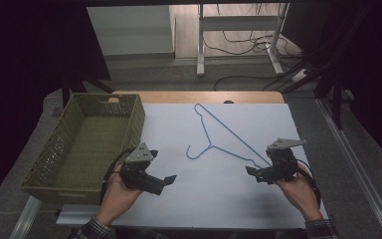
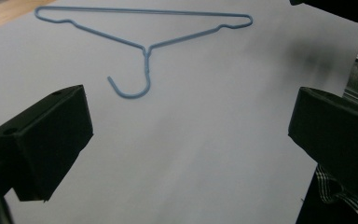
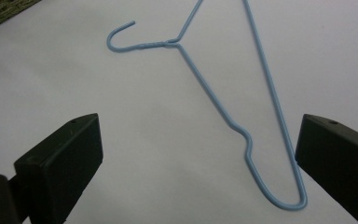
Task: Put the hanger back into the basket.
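Lying flat on smooth white sheet (image 1: 214, 194), thin blue wire hanger (image 1: 222, 133), woven basket (image 1: 87, 144), both grippers' fingers released

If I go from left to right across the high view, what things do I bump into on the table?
Green woven basket → left tongs → blue wire hanger → right tongs, close to the hanger's near corner.
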Tool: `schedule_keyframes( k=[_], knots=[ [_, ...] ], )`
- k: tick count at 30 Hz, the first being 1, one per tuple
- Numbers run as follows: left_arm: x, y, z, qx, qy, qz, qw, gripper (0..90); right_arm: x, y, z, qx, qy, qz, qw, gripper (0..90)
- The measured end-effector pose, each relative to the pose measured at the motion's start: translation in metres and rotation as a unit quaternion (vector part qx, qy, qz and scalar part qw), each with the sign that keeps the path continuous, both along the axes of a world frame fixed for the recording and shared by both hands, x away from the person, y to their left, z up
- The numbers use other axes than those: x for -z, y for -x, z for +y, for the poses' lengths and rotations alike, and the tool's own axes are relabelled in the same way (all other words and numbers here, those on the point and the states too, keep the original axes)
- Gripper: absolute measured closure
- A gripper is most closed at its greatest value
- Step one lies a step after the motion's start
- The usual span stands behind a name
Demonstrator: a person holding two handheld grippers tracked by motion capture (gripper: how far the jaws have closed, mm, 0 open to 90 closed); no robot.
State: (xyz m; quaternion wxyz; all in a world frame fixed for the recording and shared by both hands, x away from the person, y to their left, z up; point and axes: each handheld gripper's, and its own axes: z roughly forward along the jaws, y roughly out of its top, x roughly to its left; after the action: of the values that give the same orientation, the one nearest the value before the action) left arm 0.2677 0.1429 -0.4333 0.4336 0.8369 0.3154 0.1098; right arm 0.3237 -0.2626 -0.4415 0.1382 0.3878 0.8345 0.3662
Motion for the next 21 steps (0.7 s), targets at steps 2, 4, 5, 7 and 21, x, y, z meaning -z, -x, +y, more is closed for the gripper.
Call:
schedule_keyframes(
  k=[2,4,5,7,21],
  knots=[
    [0.005,-0.004,-0.004,0.0,0.003,0.005,1.0,0.1,-0.001,-0.004,0.004,-0.003,0.004,0.0,1.0,0.7],
    [0.011,-0.008,-0.009,0.0,0.002,0.009,1.0,0.1,-0.001,-0.008,0.008,-0.006,0.007,0.002,1.0,0.0],
    [0.013,-0.009,-0.01,0.0,0.0,0.009,1.0,0.1,-0.001,-0.01,0.011,-0.01,0.011,0.001,0.9999,0.0],
    [0.018,-0.013,-0.013,0.002,-0.001,0.012,0.9999,0.2,-0.001,-0.014,0.015,-0.014,0.018,-0.001,0.9997,0.0],
    [0.038,-0.042,-0.029,0.012,-0.02,0.014,0.9996,0.5,0.005,-0.052,0.053,-0.047,0.045,-0.001,0.9979,7.0]
  ],
)
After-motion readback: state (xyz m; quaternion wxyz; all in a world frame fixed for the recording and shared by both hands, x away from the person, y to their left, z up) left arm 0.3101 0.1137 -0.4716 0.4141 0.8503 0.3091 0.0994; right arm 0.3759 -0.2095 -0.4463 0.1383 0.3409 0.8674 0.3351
